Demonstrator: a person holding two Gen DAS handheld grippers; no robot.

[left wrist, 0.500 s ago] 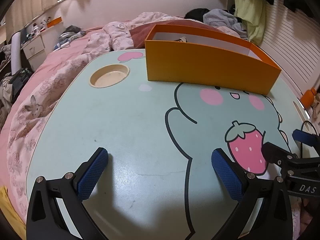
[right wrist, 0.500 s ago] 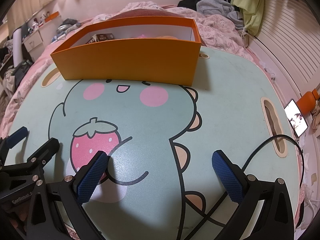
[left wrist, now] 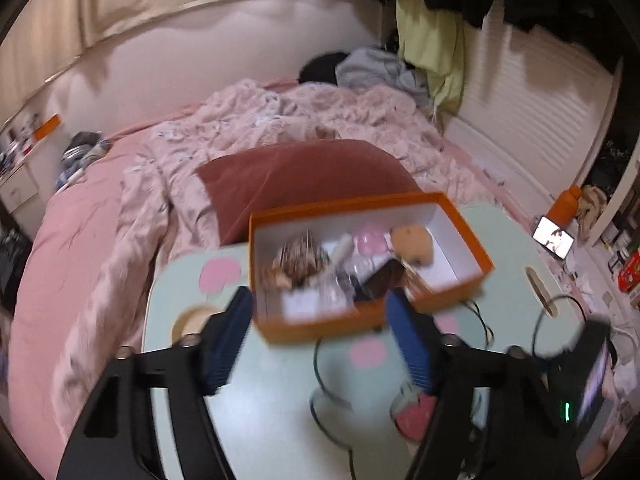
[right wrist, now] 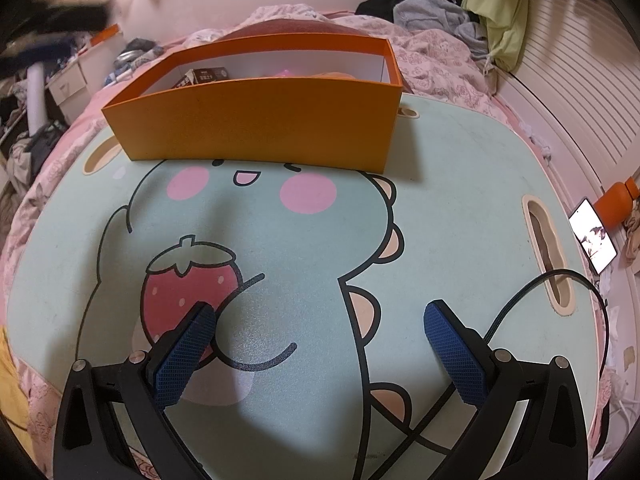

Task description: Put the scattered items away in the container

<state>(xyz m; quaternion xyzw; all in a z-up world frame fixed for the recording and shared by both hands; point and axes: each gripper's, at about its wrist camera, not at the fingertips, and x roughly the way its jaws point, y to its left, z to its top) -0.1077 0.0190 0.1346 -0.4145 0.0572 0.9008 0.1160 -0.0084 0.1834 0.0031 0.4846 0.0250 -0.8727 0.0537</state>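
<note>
the orange box (right wrist: pixel 256 128) sits at the far side of the little lap table (right wrist: pixel 460 184), its long wall facing the near edge, so both tongs can reach over that wall from the near side. from high up, the left wrist view looks down into the box (left wrist: pixel 460 236): a tan plush toy (left wrist: pixel 412 242), a pink round thing (left wrist: pixel 370 238), a brown patterned packet (left wrist: pixel 298 258) and some clear wrapping lie heaped toward its left half, with the right end bare and white. that view is blurred, so finer detail is lost.

the left gripper (left wrist: pixel 320 340) hangs above the near wall of the box with its blue pads parted and nothing between them; it appears to hold no item. the right gripper (right wrist: pixel 320 344) hovers low over the printed strawberry (right wrist: pixel 188 280) at the near part of the table, jaws spread as wide as they go, empty.

a black cable (right wrist: pixel 520 312) loops across the table's right near corner. no loose item shows on the tabletop in either view, so the tidying looks close to done, or done; whether anything remains off the table cannot be told.
</note>
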